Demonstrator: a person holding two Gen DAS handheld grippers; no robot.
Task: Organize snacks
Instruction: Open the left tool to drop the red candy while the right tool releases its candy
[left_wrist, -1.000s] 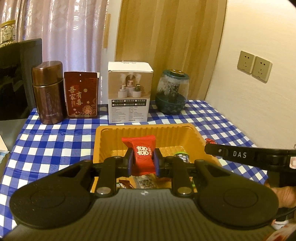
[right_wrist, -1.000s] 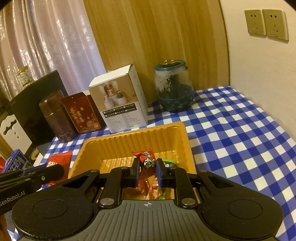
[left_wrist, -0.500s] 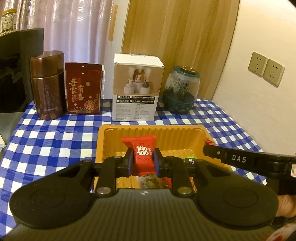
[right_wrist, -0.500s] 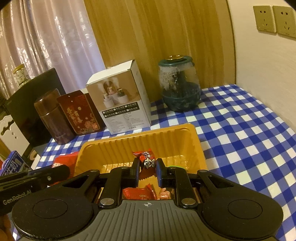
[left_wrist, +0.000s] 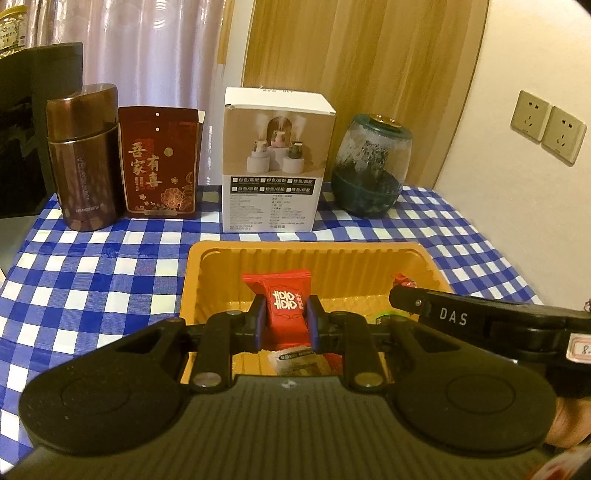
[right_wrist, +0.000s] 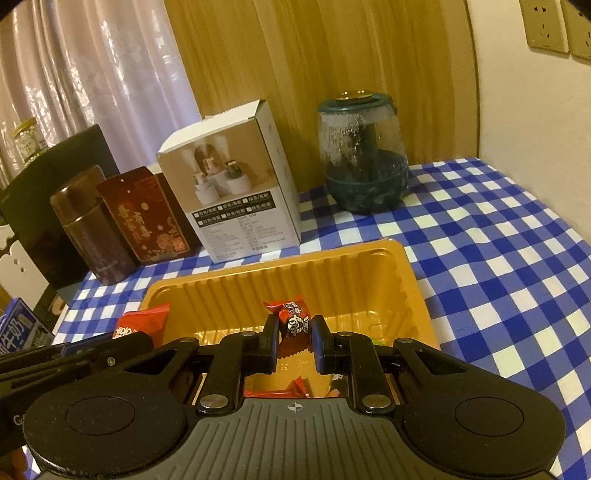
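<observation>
Wall sockets (left_wrist: 546, 125) in left view, milk carton (right_wrist: 16, 334) in right

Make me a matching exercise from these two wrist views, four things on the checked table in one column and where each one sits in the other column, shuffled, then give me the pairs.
Things:
1. red double-happiness candy packet
2. red cartoon-face snack packet
3. tall brown metal canister
4. round green-lidded glass jar

Places:
A. back row, far left
B. gripped in the right tongs
C. back row, nearest the wall sockets
D. gripped in the left tongs

Pairs: 1-D, 2-B, 3-A, 4-C
</observation>
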